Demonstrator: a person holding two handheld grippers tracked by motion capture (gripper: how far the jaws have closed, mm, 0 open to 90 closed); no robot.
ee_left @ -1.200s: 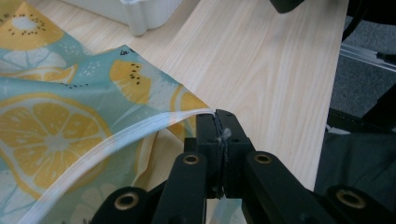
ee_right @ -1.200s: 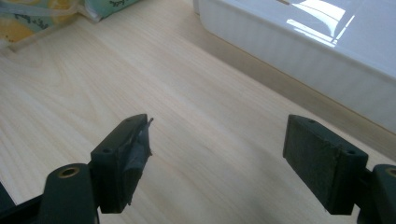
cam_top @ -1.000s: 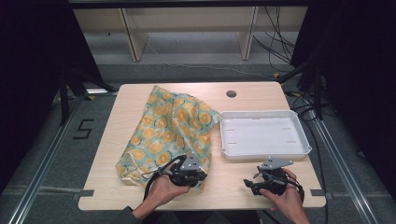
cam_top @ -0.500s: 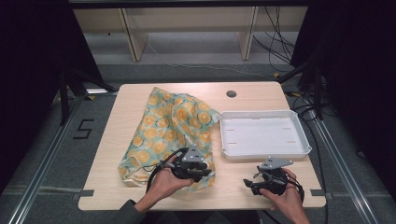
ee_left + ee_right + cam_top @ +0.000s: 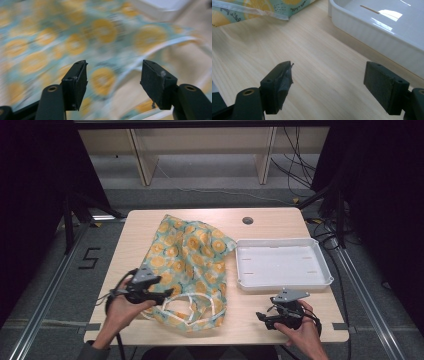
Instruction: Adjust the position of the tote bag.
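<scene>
Fabric bag (image 5: 190, 265), patterned with orange slices, lay on the table (image 5: 260, 312) left of the white tray (image 5: 282, 266), the released left gripper (image 5: 167, 293) at its near edge, the right gripper (image 5: 261, 317) gaping, empty, over bare wood.

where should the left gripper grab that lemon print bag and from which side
Probably the white handle loop at the lemon print bag near end: it lies raised and open on the table. Come in from the bag's left, where the open left gripper already points.
</scene>
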